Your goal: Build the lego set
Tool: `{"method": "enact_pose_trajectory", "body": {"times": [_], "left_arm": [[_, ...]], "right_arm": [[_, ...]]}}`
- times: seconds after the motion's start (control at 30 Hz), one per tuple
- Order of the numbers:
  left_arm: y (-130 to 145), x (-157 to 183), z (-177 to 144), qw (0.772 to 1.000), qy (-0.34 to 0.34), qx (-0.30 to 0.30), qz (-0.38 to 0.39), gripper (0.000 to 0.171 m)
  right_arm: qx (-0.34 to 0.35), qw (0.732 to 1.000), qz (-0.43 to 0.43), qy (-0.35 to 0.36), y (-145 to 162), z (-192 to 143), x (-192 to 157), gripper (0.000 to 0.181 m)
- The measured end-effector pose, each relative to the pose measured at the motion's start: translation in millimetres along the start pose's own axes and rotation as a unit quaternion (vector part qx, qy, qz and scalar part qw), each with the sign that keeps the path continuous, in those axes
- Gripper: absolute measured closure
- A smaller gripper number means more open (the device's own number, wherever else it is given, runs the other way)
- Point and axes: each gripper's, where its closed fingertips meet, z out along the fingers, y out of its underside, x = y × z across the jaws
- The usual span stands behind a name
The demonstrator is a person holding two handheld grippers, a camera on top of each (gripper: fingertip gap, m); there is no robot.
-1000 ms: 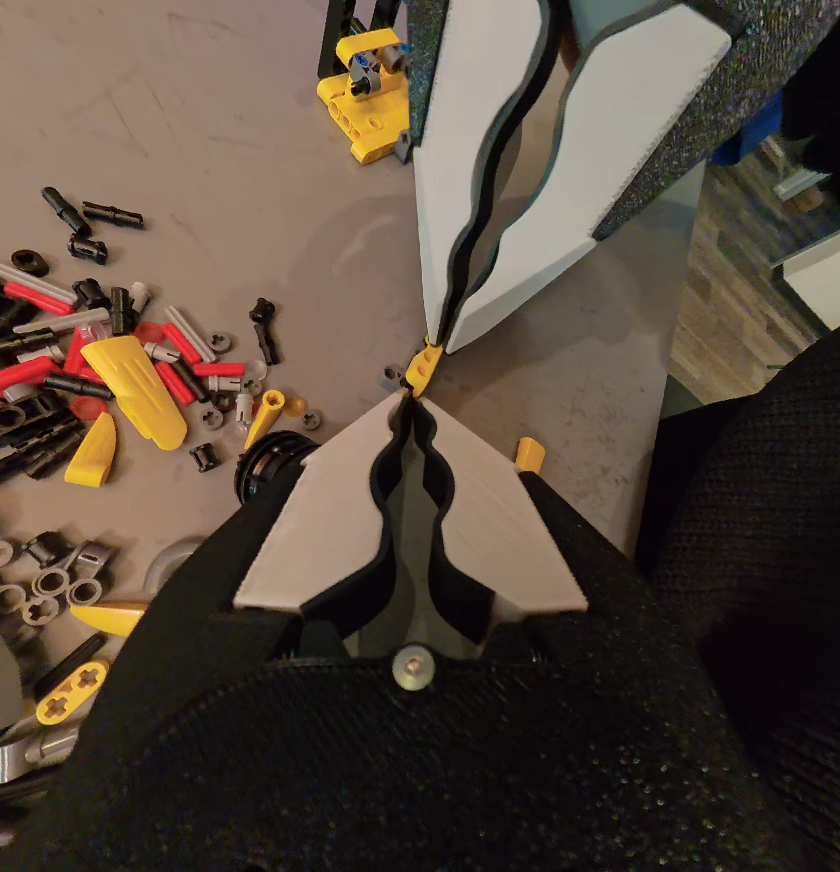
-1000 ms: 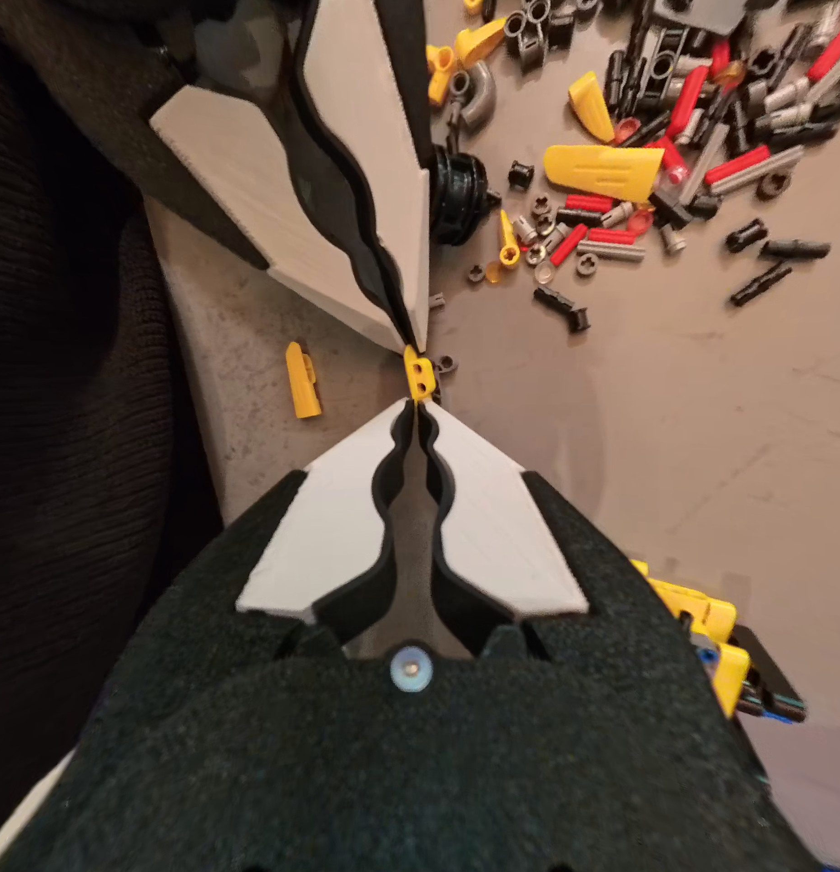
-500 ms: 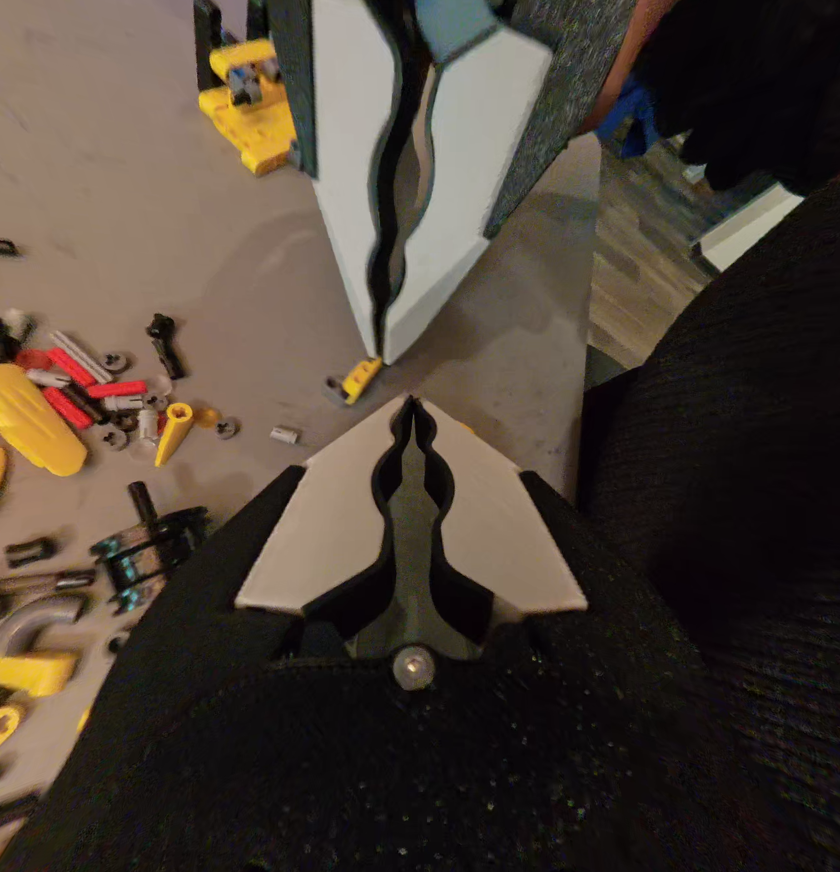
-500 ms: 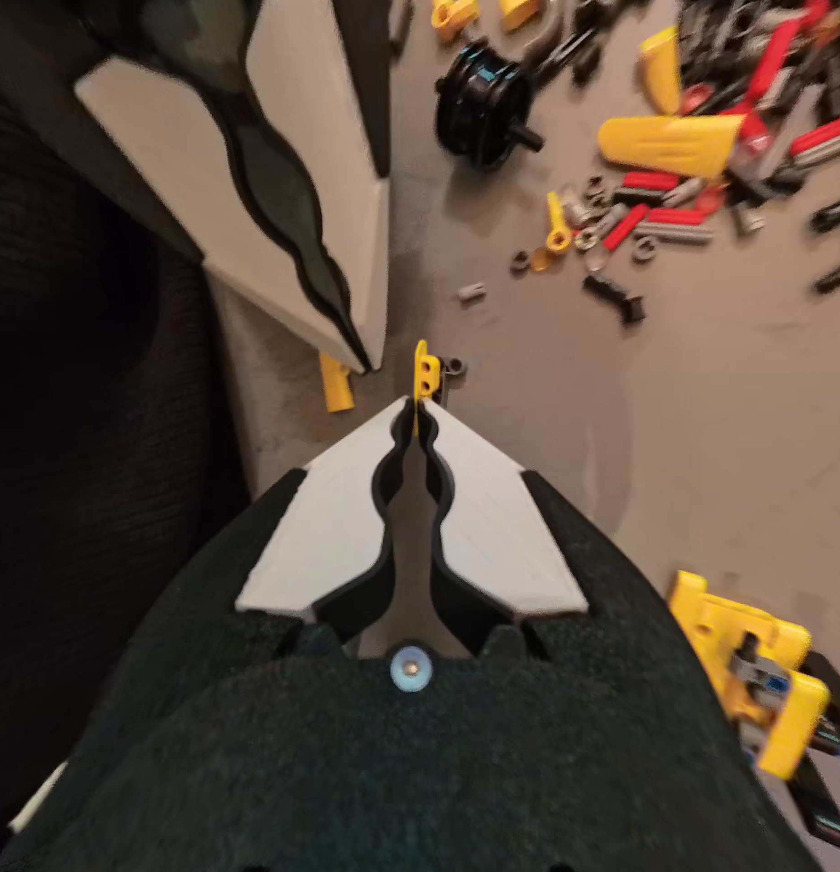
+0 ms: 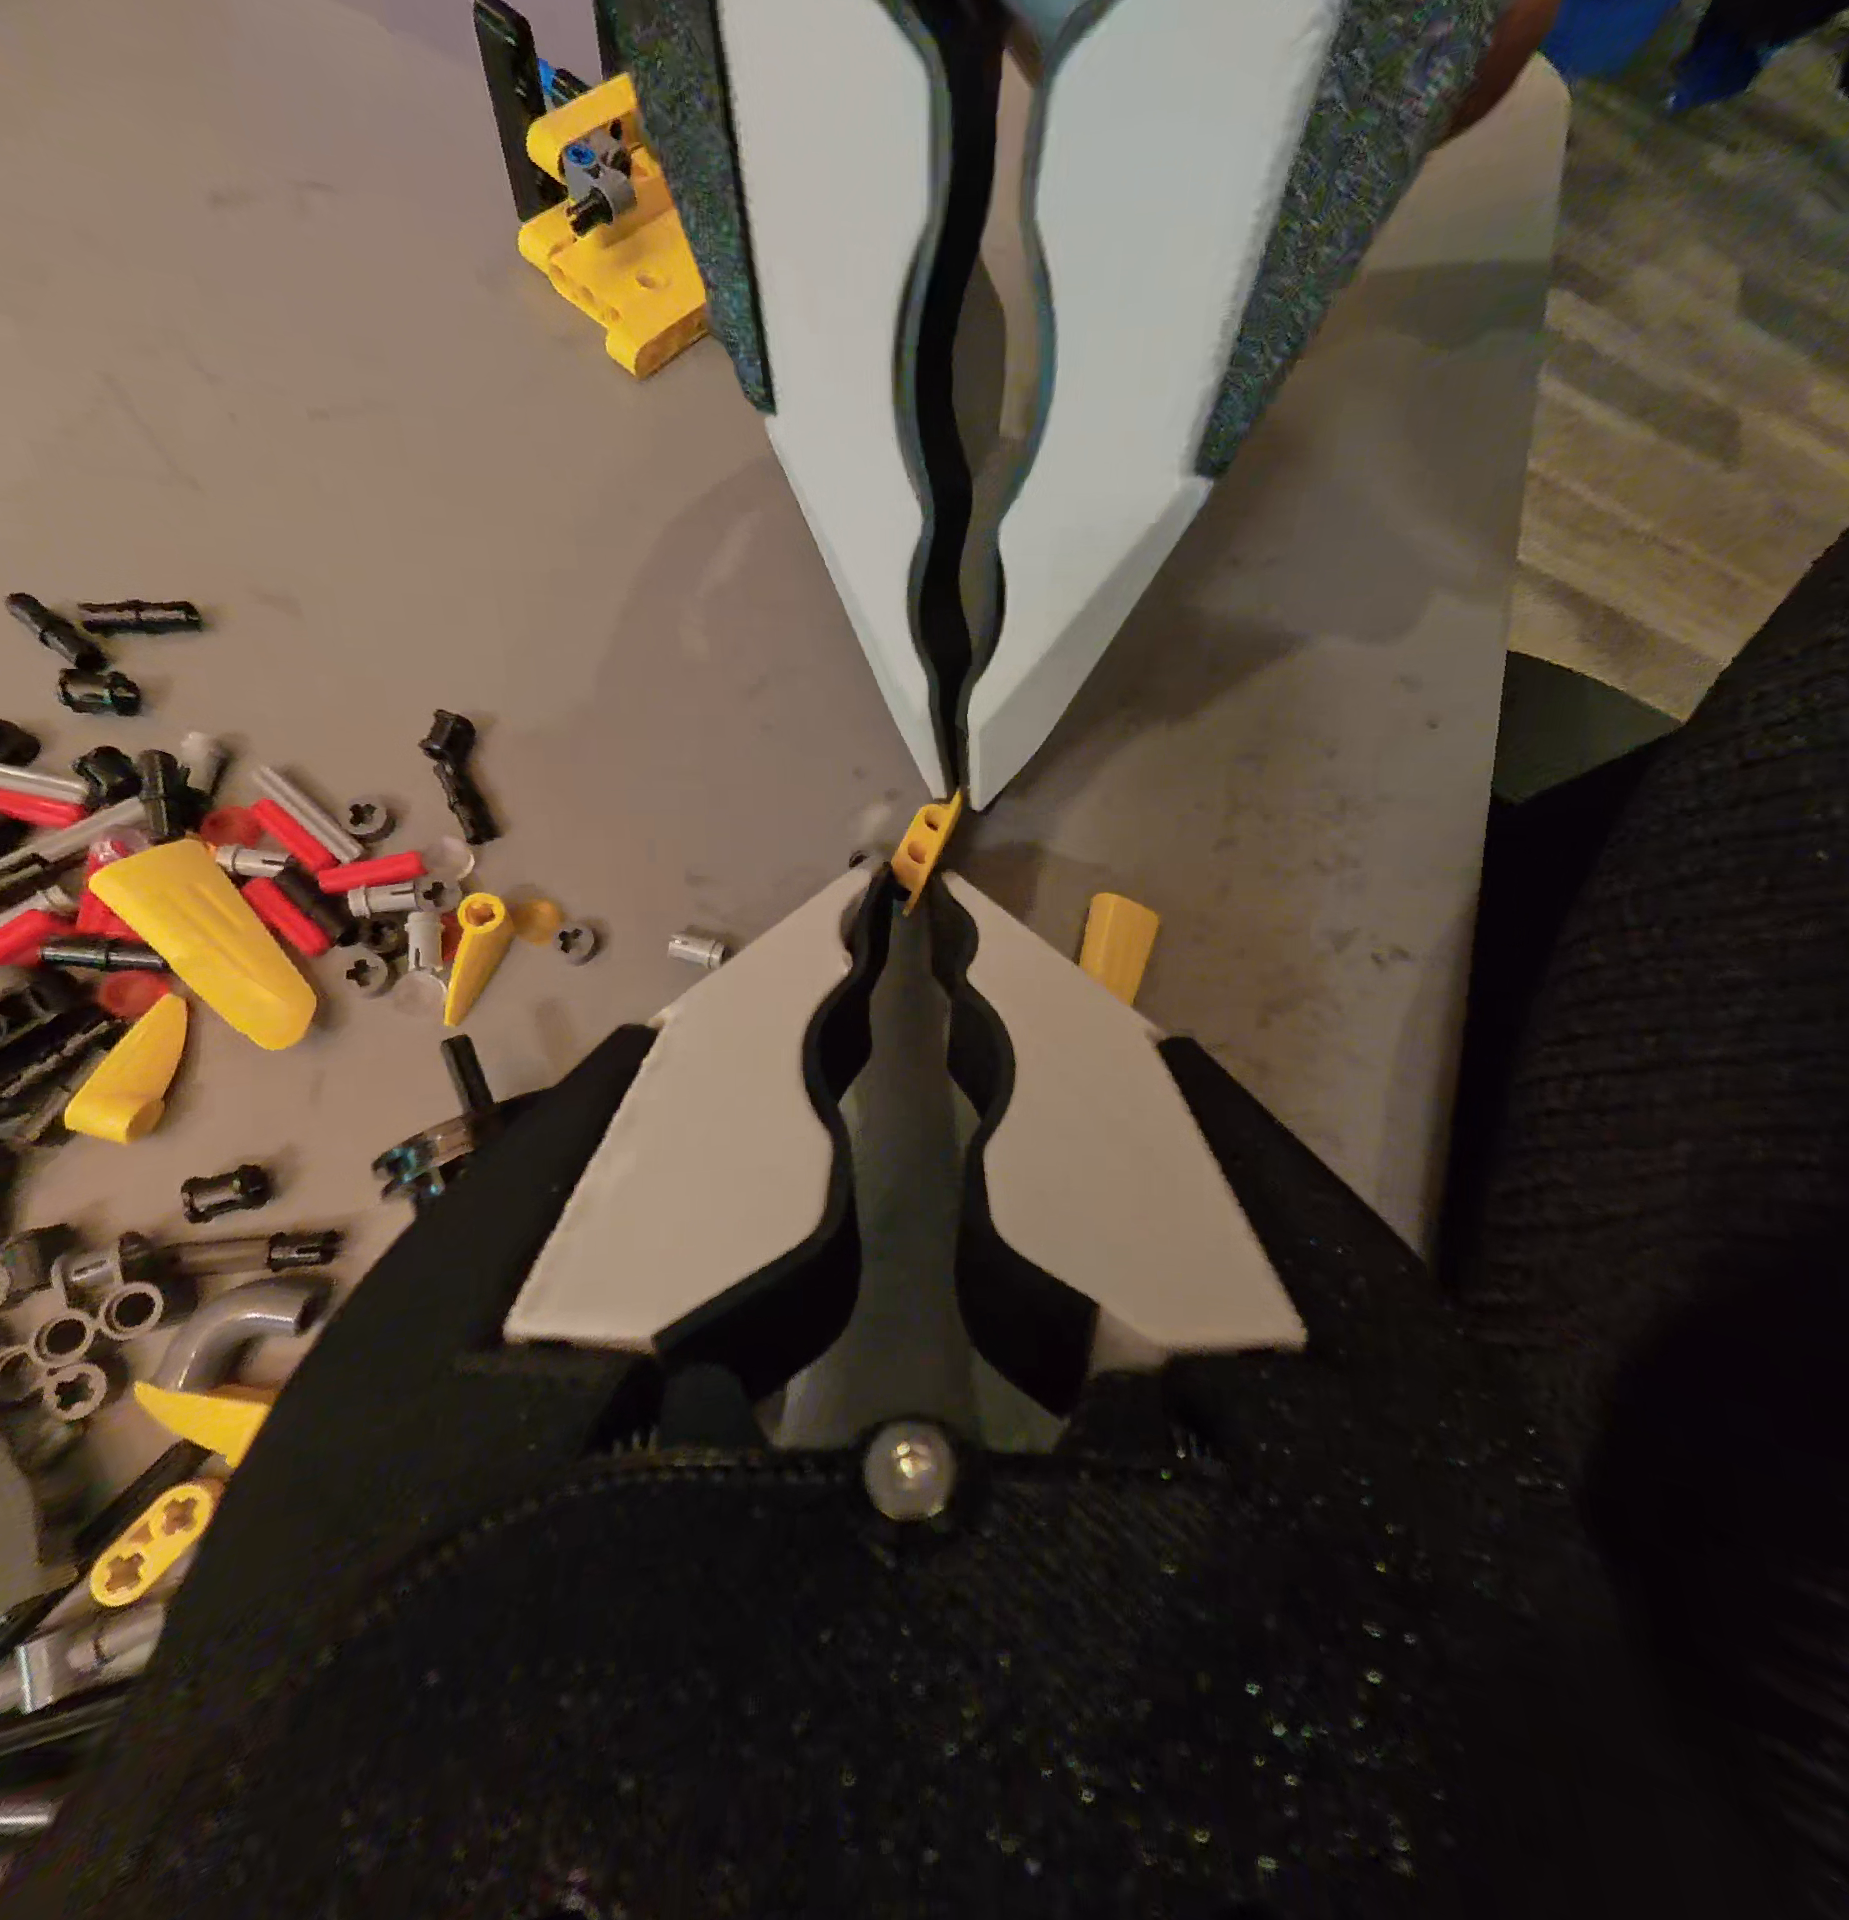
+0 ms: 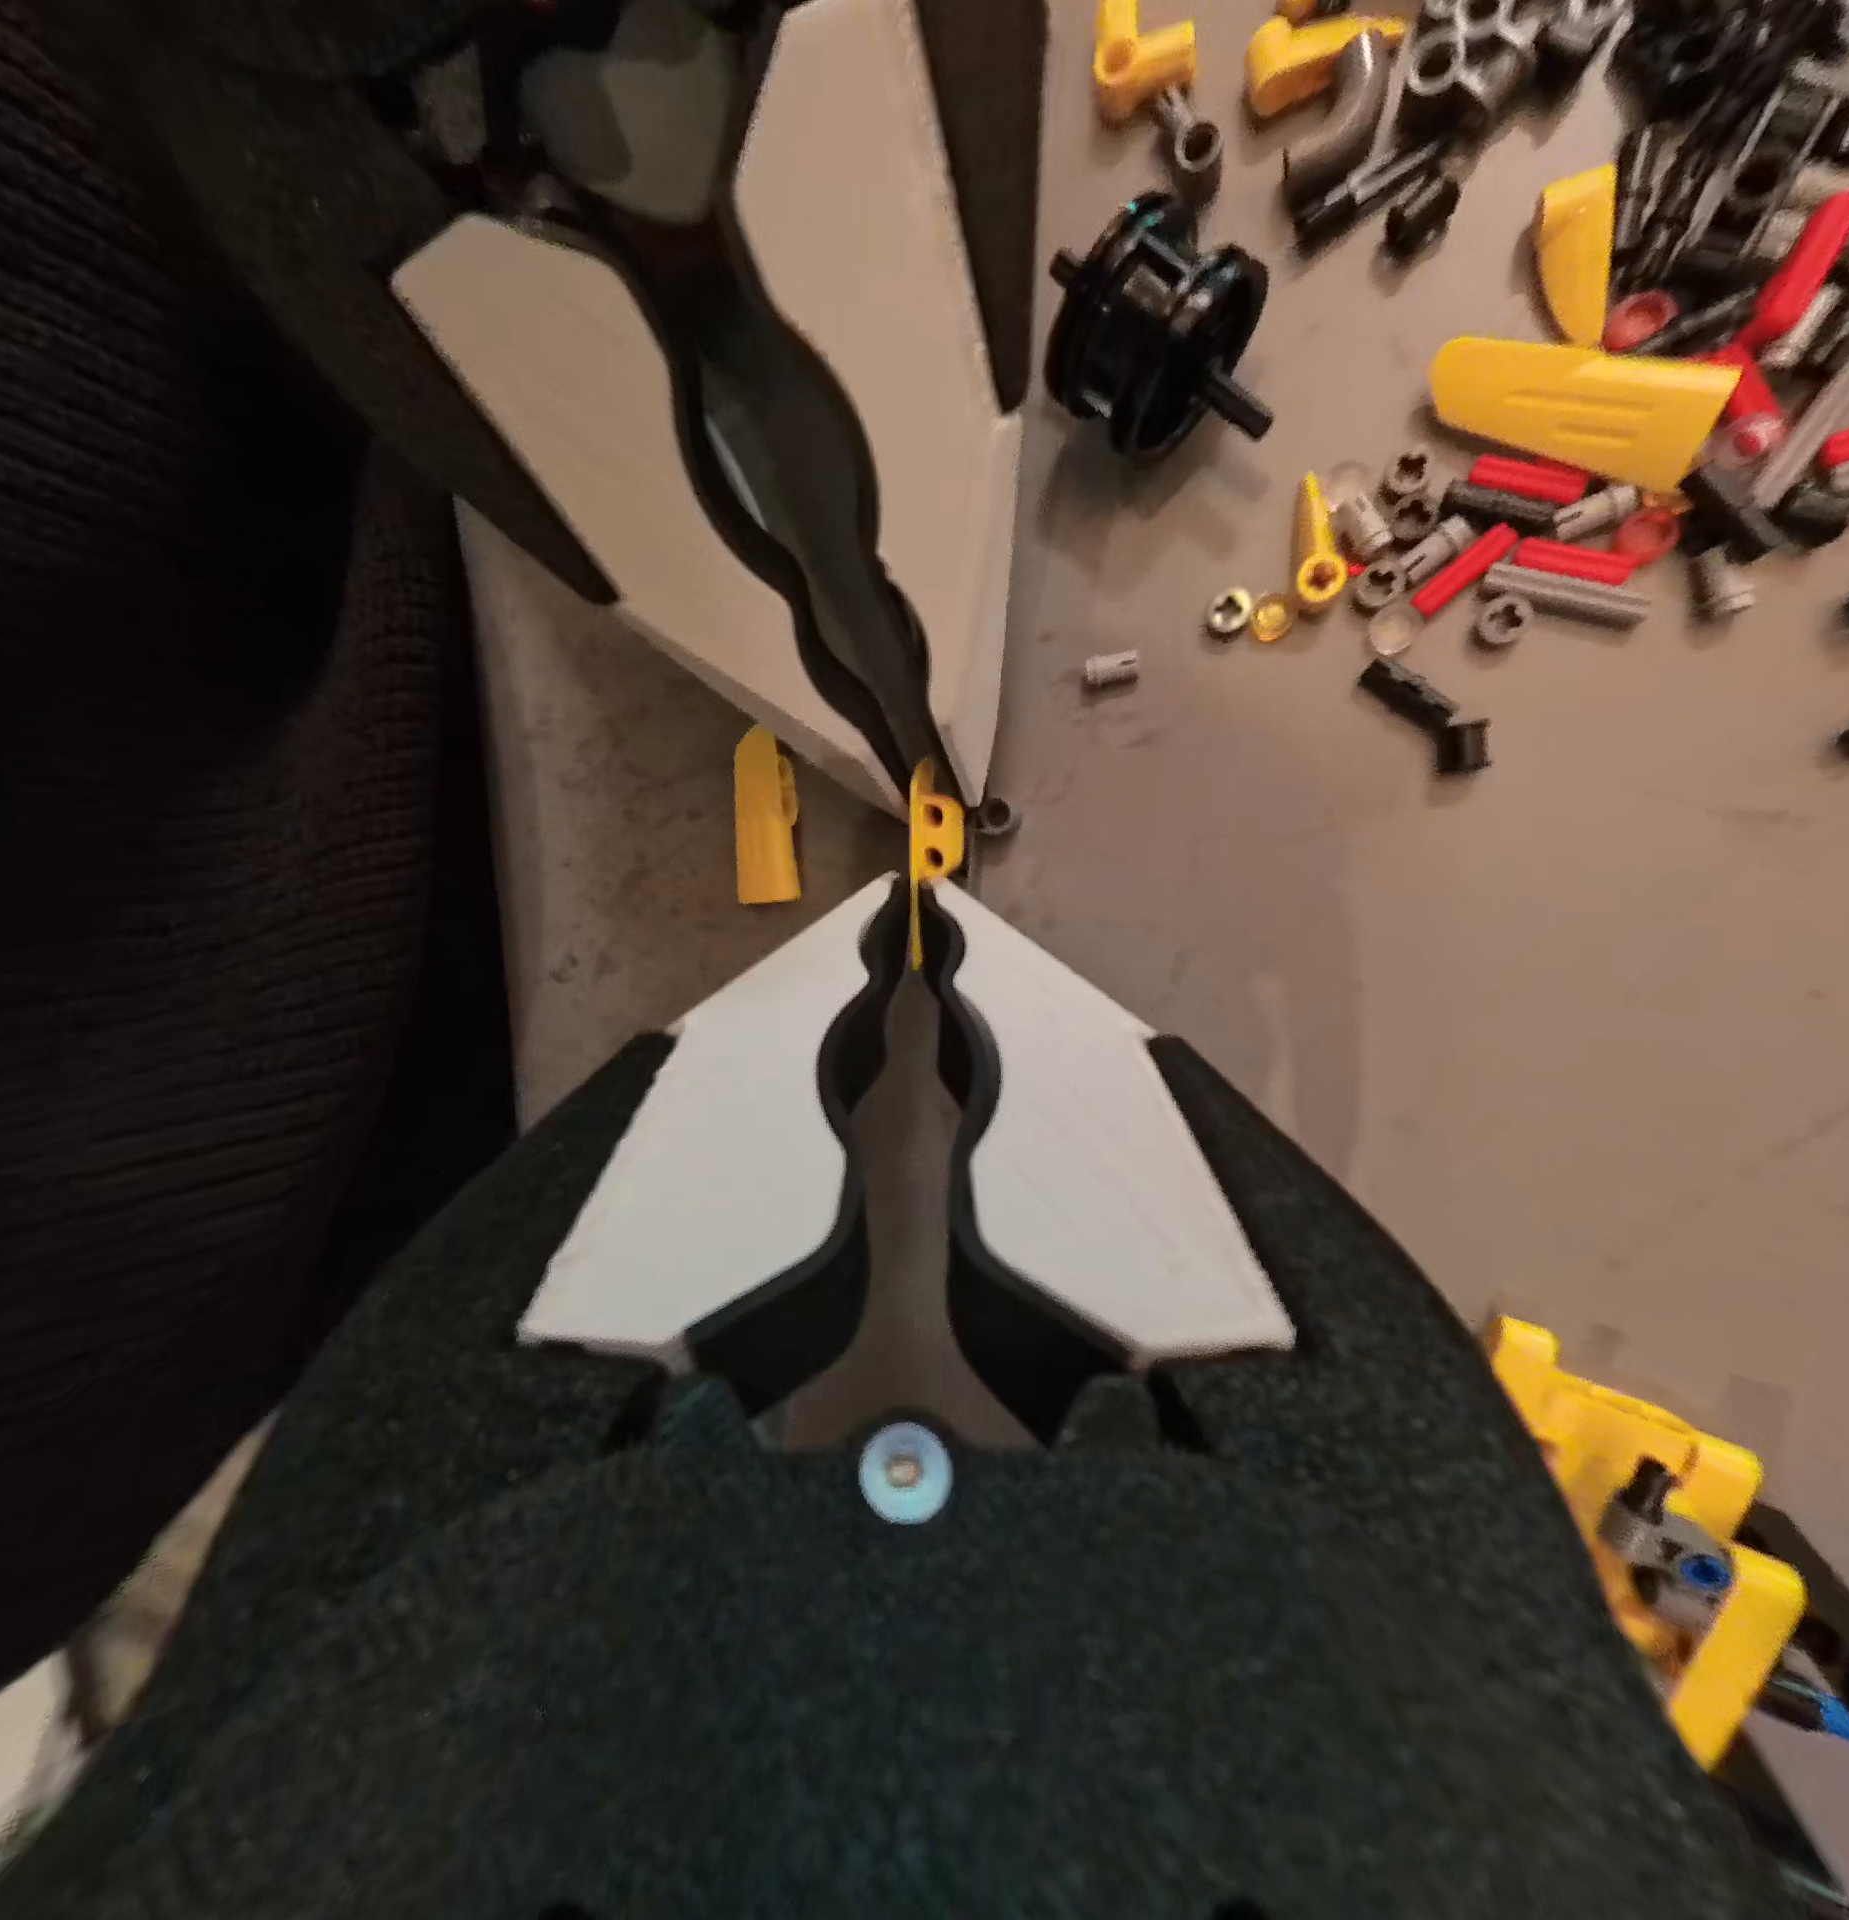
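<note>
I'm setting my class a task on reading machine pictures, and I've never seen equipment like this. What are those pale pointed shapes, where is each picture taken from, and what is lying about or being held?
The pale wedges are the fingers of two hand-held grippers; a person works one in each hand. Each picture comes from a camera on one gripper, looking along its fingers, so each also shows the other gripper opposite.

The left gripper and right gripper meet tip to tip, both pinching one small yellow piece with holes just above a grey table.

On the table lie loose building-toy parts: red pins, yellow wedge panels, a black wheel hub, a small yellow cylinder, and a partly built yellow assembly.
</note>
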Motion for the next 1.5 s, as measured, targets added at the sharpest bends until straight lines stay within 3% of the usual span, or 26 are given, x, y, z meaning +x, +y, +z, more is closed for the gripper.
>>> {"method": "enact_pose_trajectory", "body": {"times": [0.17,0.37,0.63,0.77,0.93,1.2,1.27,1.37,1.5], "left_arm": [[1.1,-2.6,-1.2,1.0,0.003,0.002,-0.022,0.169],[1.4,-2.4,-1.0,1.0,0.004,0.006,-0.03,0.169],[0.3,-3.1,-0.3,0.999,0.008,0.007,-0.034,0.168],[0.5,-3.1,0.0,0.999,0.007,0.006,-0.031,0.168],[0.8,-2.9,0.3,0.999,0.011,0.005,-0.033,0.167],[-5.1,2.3,-7.5,0.999,0.03,0.034,-0.029,0.151],[-5.8,3.1,-8.5,0.998,0.031,0.038,-0.026,0.153],[-5.6,3.0,-9.3,0.999,0.024,0.038,-0.013,0.17],[-4.7,4.3,-8.8,0.999,0.026,0.035,-0.007,0.171]], "right_arm": [[0.043,0.995,-0.057,0.069,-4.1,0.7,4.4,0.181],[0.054,0.997,-0.031,0.053,-4.1,1.1,3.8,0.181],[0.082,0.991,-0.053,0.095,-13.3,-7.8,5.3,0.169],[0.067,0.991,-0.06,0.098,-12.4,-2.4,5.3,0.172],[0.089,0.99,-0.047,0.094,-23.7,-17.4,13.6,0.181],[0.031,0.998,-0.044,0.034,-15.2,-1.3,14.0,0.181],[0.021,0.998,-0.043,0.031,-13.7,0.1,14.6,0.179],[0.011,1.0,-0.028,0.008,-12.3,1.1,12.2,0.174],[0.0,1.0,-0.004,-0.015,-10.3,1.8,11.4,0.17]]}}
